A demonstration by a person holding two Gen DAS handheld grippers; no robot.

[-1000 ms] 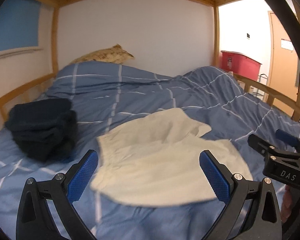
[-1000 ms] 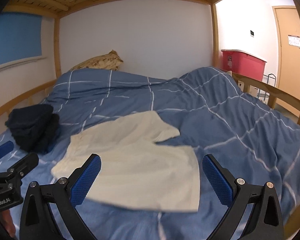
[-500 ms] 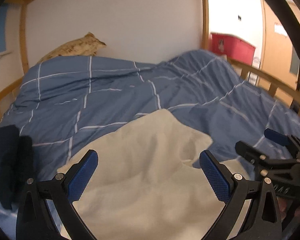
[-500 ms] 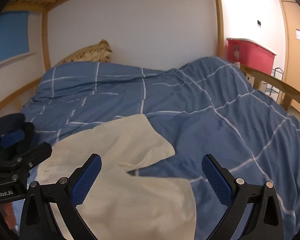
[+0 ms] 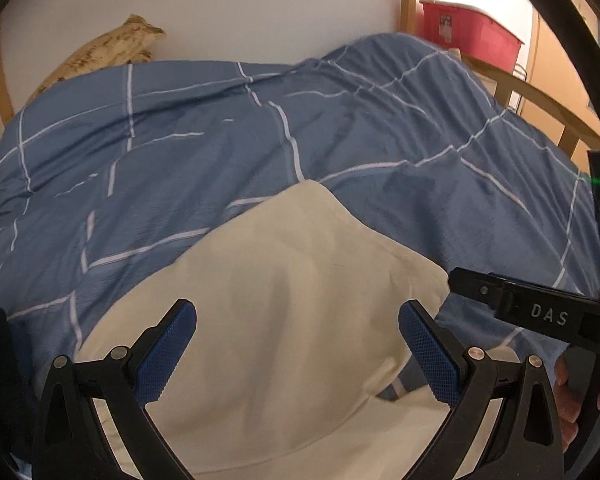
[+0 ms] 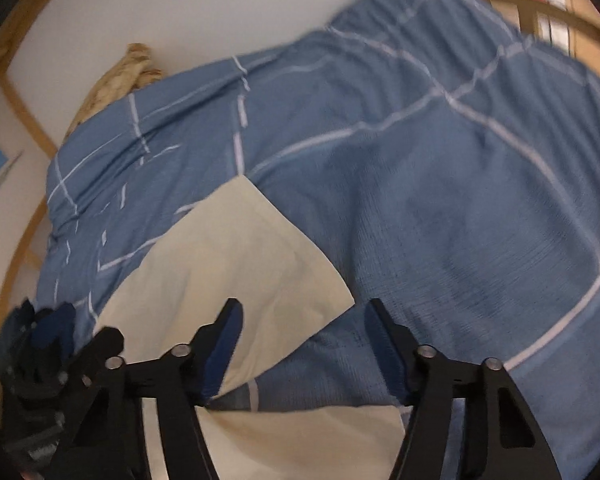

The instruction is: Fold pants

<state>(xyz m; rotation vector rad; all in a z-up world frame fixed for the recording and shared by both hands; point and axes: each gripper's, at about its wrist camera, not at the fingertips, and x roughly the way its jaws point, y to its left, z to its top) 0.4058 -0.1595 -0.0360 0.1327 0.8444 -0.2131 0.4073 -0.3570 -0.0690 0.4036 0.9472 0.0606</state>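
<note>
This is a bedroom in a home, seen from low over a bed (image 5: 548, 112) with a pale wooden frame. A blue duvet (image 5: 220, 152) with thin white check lines covers it. A patterned tan pillow (image 5: 112, 50) lies at the bed's far end against a plain white wall (image 5: 260, 4). Beyond the bed's right rail stand a red storage bin (image 5: 472, 38) and a wooden door (image 5: 564, 84).
</note>
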